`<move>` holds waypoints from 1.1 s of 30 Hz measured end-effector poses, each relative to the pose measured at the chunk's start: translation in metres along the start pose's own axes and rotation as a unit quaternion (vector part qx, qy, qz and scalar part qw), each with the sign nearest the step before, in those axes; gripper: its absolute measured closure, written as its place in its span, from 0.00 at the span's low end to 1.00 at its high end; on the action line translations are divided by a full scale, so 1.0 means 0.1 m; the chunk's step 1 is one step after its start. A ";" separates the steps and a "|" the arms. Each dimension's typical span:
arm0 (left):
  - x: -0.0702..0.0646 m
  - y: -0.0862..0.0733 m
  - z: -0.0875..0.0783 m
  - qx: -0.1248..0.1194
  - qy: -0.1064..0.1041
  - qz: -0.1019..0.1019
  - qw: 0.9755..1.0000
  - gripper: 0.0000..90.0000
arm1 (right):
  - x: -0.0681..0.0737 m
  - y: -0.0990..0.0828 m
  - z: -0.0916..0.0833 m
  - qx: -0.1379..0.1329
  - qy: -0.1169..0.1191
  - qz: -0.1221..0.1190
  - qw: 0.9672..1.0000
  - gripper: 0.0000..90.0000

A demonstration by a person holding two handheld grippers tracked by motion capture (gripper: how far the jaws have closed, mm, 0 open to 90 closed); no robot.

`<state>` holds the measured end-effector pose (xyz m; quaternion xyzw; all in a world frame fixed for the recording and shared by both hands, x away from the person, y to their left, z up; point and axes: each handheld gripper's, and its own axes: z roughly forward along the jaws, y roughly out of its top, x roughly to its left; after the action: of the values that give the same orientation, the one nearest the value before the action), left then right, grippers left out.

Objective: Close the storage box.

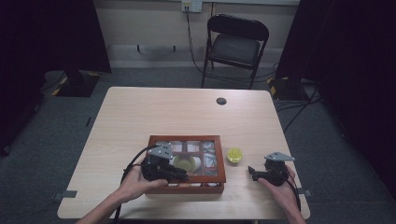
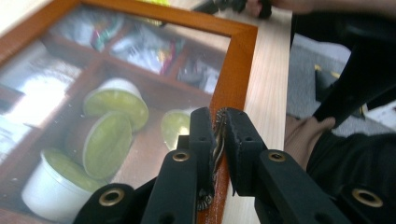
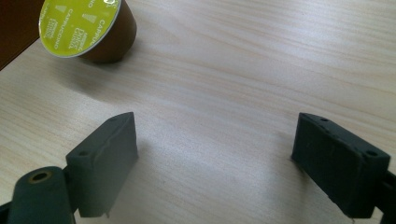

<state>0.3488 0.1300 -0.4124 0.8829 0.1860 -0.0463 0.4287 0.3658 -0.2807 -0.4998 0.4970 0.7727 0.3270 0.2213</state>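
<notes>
Your left gripper (image 2: pixel 219 135) sits over the near edge of the box (image 1: pixel 154 138), and its jaws are pinched tight on a small metal latch (image 2: pixel 216 144) on the box's wooden frame. The box is brown wood with a see-through lid (image 2: pixel 93 70), and the lid is down. Through it you can see little rooms with pods (image 2: pixel 116 100) that have green tops, and some packets (image 2: pixel 140 46) in the rooms farther back. The box lies on the table (image 1: pixel 187 112), close to your side, a bit left of the middle. Your left hand (image 1: pixel 133 183) holds the gripper from the left of the box. Your right gripper (image 3: pixel 217 161) is wide open and holds nothing. It hovers low over bare table, to the right of the box and apart from it. One pod (image 3: pixel 88 30) lies alone on the table, just beside the right side of the box, between the box and your right gripper. It is tipped on its side, so its green top faces you in the right gripper view. A black chair (image 1: pixel 236 44) stands on the floor past the far edge of the table. A small dark round hole (image 1: pixel 221 101) is in the table near that far edge.
</notes>
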 end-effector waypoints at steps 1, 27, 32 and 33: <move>0.00 -0.01 0.02 0.004 0.000 0.001 1.000 0.91 | 0.00 0.00 0.00 0.000 0.000 0.000 1.000 0.15; 0.00 -0.11 0.18 0.018 -0.001 -0.020 1.000 0.58 | 0.00 0.00 0.00 0.000 0.001 -0.001 1.000 0.15; 0.04 -0.08 0.05 -0.005 0.028 -0.029 0.999 0.41 | 0.00 0.00 0.00 0.000 0.001 -0.001 1.000 0.15; 0.07 -0.09 0.01 -0.012 0.035 -0.034 0.999 0.40 | 0.00 0.00 0.00 0.001 0.001 -0.001 1.000 0.15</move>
<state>0.3520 0.1364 -0.4211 0.8720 0.2316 -0.0279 0.4303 0.3658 -0.2807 -0.4997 0.4959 0.7738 0.3269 0.2204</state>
